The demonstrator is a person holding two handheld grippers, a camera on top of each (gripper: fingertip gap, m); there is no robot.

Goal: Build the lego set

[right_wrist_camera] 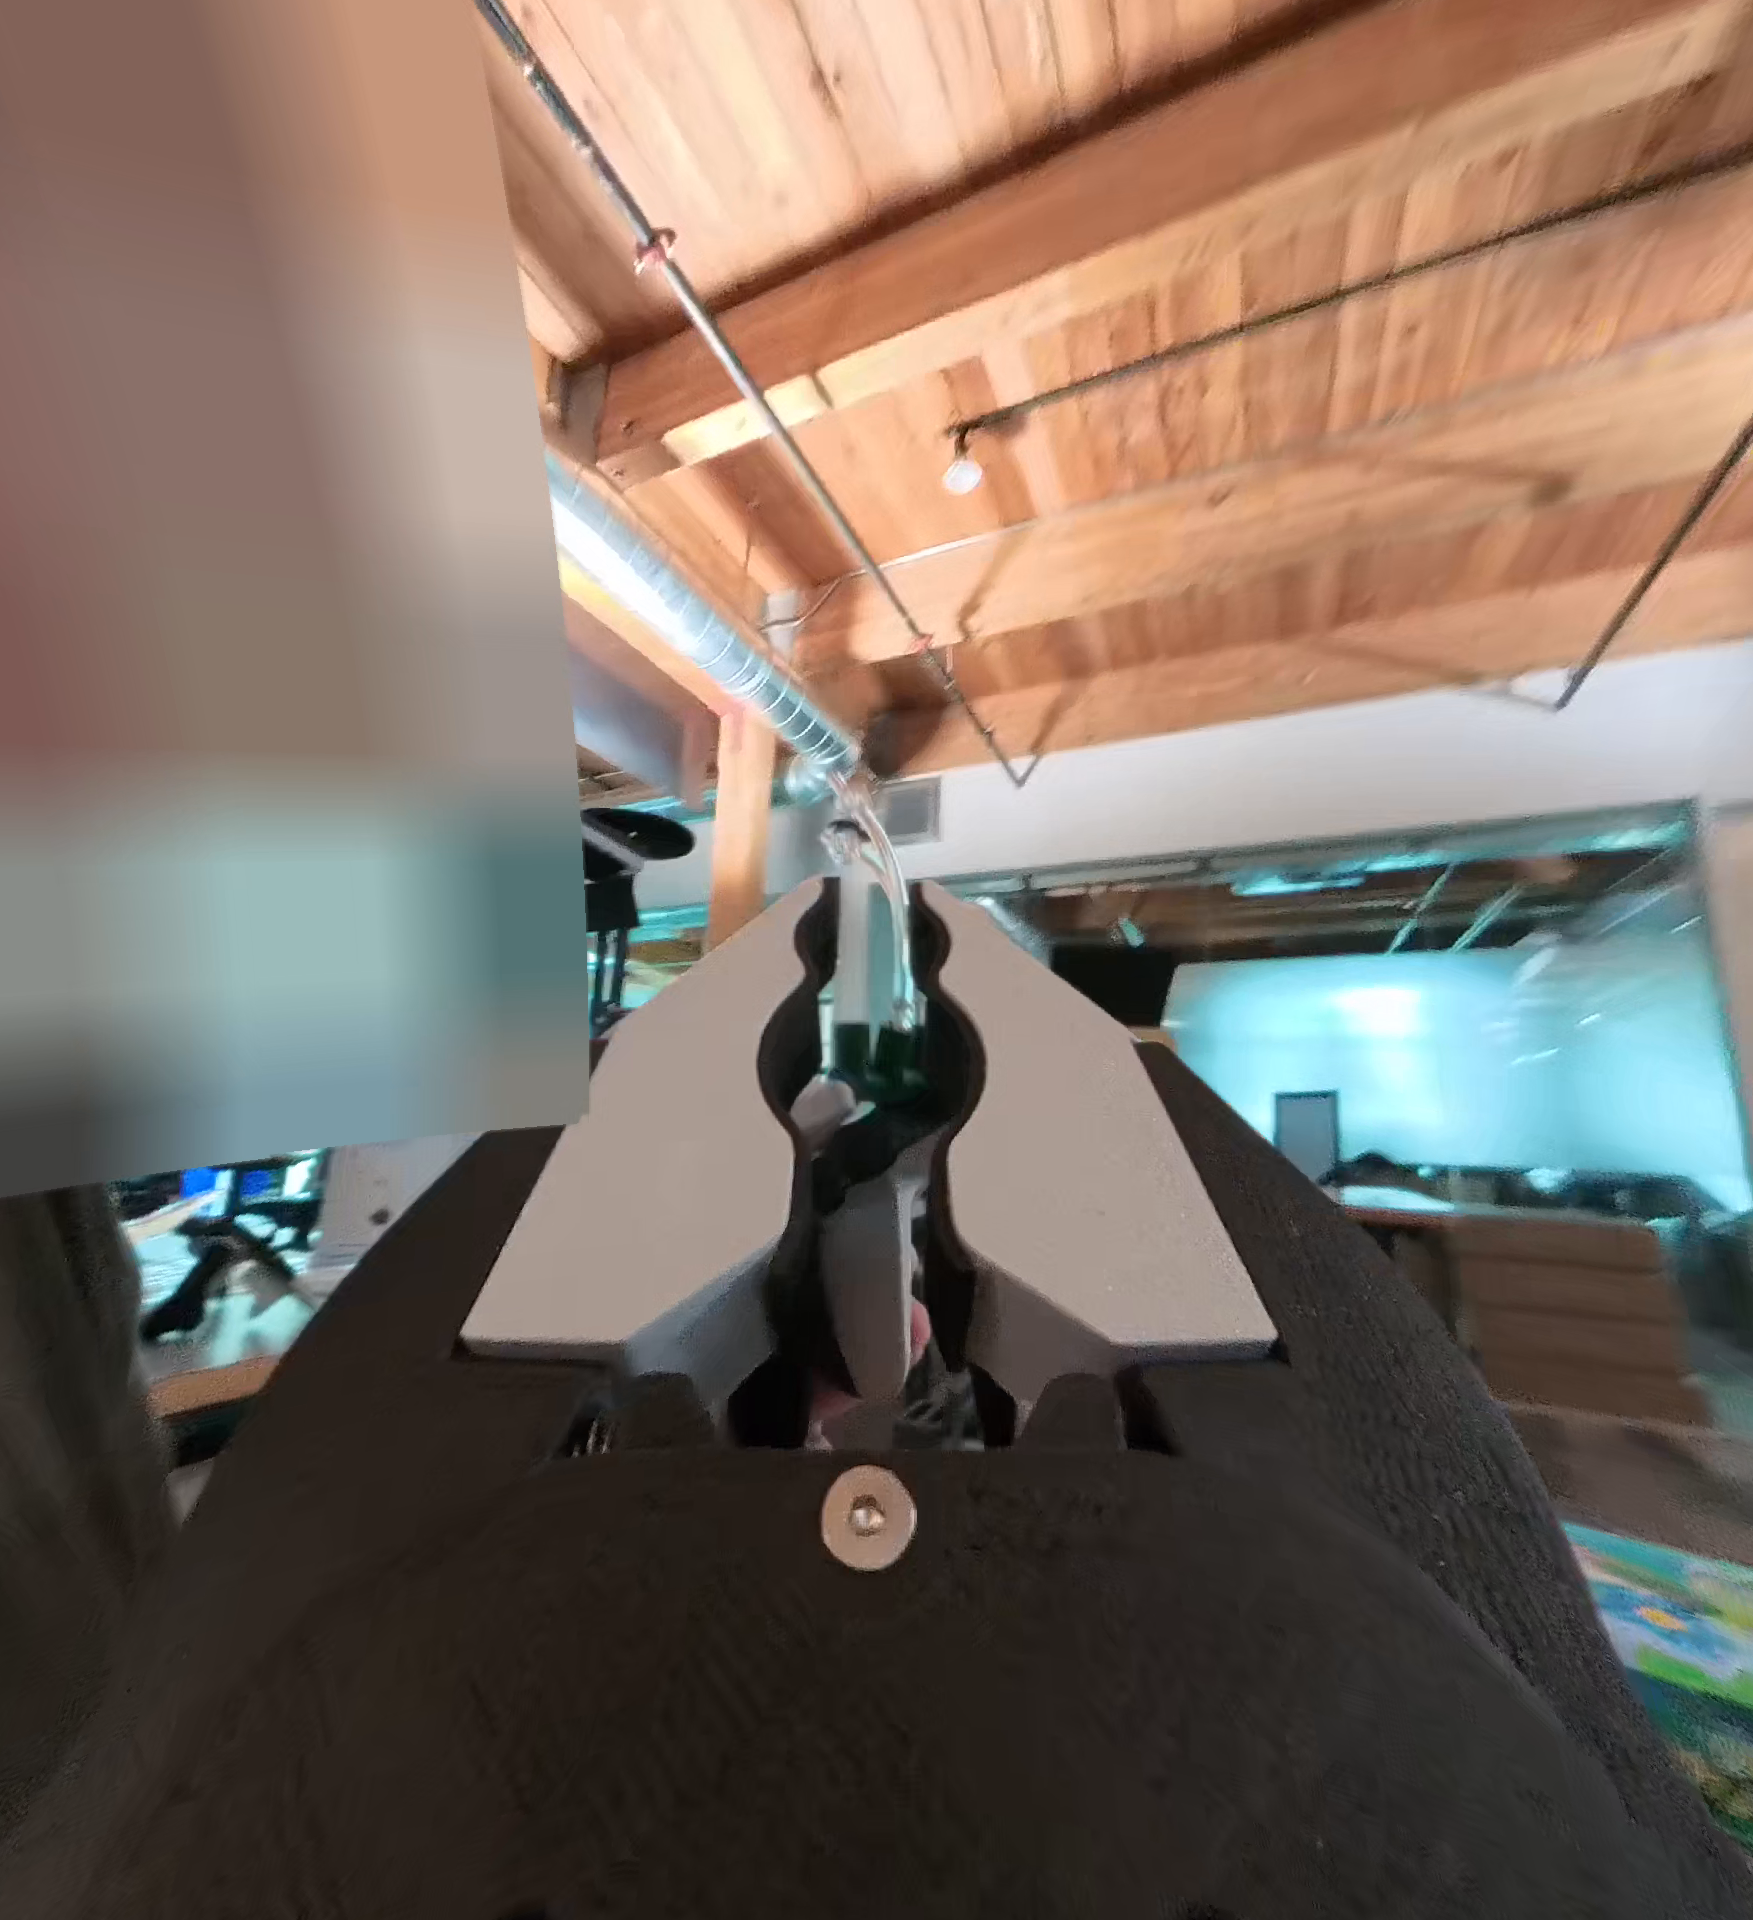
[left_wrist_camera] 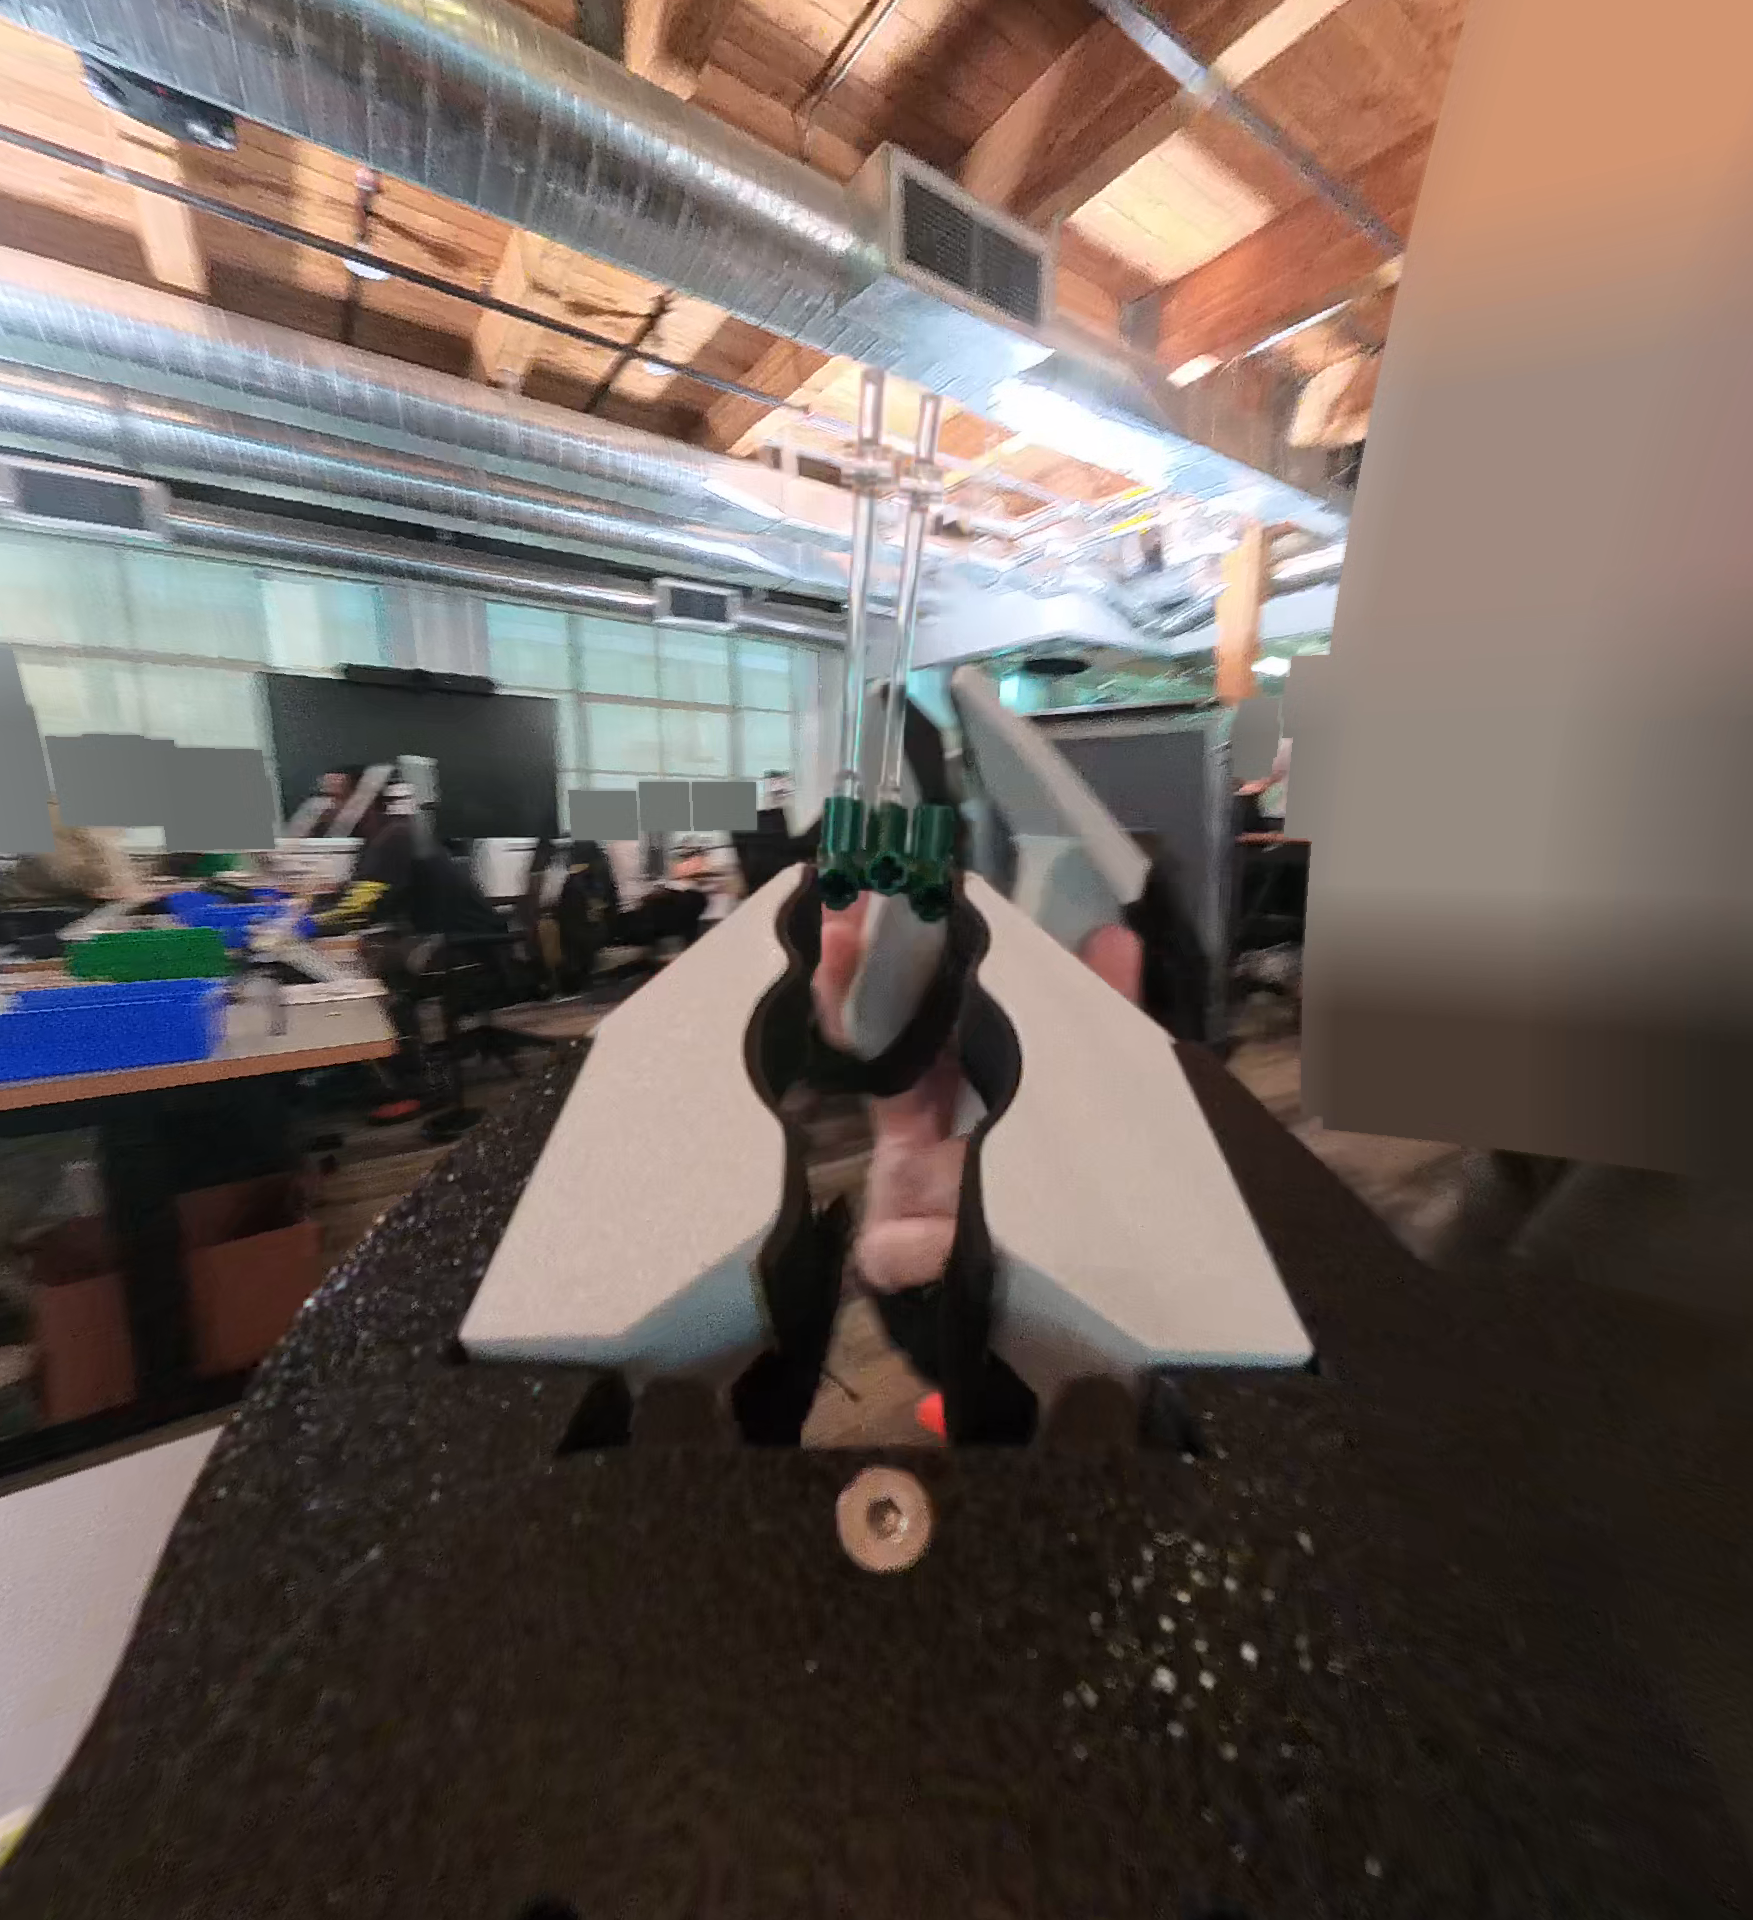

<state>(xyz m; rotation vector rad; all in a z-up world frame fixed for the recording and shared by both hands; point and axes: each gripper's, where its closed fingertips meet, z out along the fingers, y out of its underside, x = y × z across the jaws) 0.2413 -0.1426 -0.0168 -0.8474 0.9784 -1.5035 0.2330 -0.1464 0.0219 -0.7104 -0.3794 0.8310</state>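
Observation:
My left gripper [left_wrist_camera: 884,883] is shut on a small dark green lego piece [left_wrist_camera: 887,847] with three short tubes. Two clear rods [left_wrist_camera: 877,623] stand up out of that piece. My right gripper [right_wrist_camera: 874,891] is closed around the clear rods [right_wrist_camera: 870,935] just above the green piece [right_wrist_camera: 872,1049], which shows through the gap between its fingers. In the left wrist view, one grey finger [left_wrist_camera: 1043,805] of the right gripper lies just right of the rods. Both grippers are raised in the air and tilted toward the ceiling. A person's hand [left_wrist_camera: 903,1174] shows behind the left jaws.
Far left there is a table [left_wrist_camera: 176,1070] with blue bins [left_wrist_camera: 93,1023] and a green bin [left_wrist_camera: 150,951], and people sit beyond it. Cardboard boxes [right_wrist_camera: 1578,1299] stand at the right. A colourful printed sheet [right_wrist_camera: 1734,1683] lies low on the right. The tips of both grippers are at nearly the same place.

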